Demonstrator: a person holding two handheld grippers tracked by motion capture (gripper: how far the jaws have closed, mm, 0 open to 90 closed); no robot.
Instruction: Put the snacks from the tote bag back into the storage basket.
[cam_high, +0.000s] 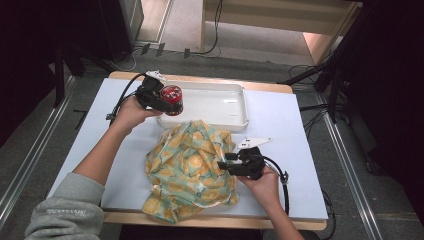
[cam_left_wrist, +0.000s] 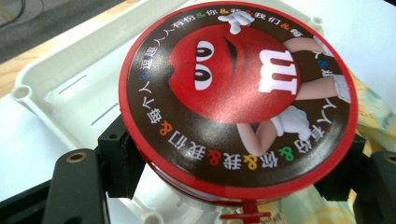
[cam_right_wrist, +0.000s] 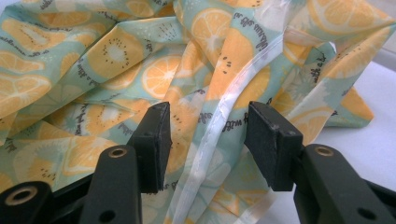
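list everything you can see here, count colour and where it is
round tin: one, red rim with brown lid and a red cartoon candy figure, held in the left gripper over the tray's left end
tray: one, white, far middle of the table
cloth: one, pale green with orange fruit slices, crumpled on the table's near middle
table: one, white top with wooden edge
cables: several, black, on the floor beyond the table
left gripper: one, black, shut on the round tin
right gripper: one, black, jaws open at the cloth's right edge
sleeve: one, grey, bottom left

White table (cam_high: 290, 125): white tray (cam_high: 235, 120), fruit-print cloth (cam_high: 190, 170).
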